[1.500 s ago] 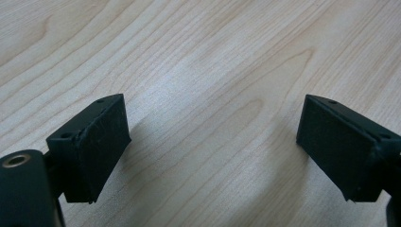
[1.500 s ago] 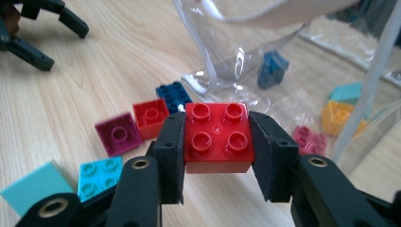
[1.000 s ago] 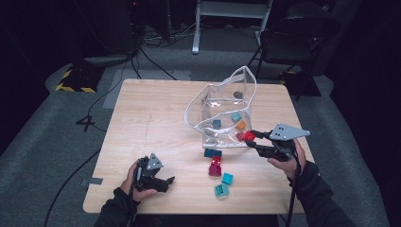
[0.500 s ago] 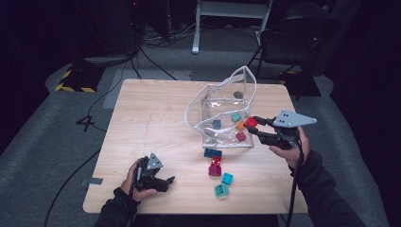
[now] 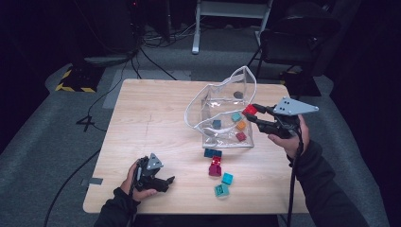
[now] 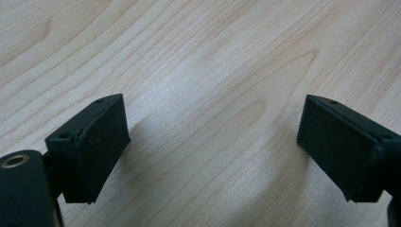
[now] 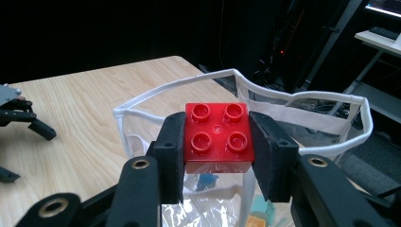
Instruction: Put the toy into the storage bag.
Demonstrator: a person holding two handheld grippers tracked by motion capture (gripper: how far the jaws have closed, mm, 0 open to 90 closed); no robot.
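A red studded brick [image 7: 217, 138] sits between the pads of my right gripper [image 7: 216, 156], which is shut on it. In the high view that right gripper [image 5: 250, 113] holds the red brick [image 5: 250, 109] in the air at the right rim of a clear plastic bag [image 5: 222, 101] with a white edge. Several bricks lie inside the bag [image 7: 246, 94]. My left gripper [image 5: 166, 182] rests low on the table's front left, its pads [image 6: 99, 142] wide apart over bare wood, nothing between them.
On the wooden table [image 5: 151, 118] in front of the bag lie a dark blue brick [image 5: 213, 152], a magenta brick [image 5: 215, 166] and two teal bricks [image 5: 223, 184]. A dark chair [image 5: 293, 42] and cables stand beyond the far edge.
My right gripper has risen with the red brick, from the table in front of the bag up to the bag's right rim. The left gripper has stayed where it was.
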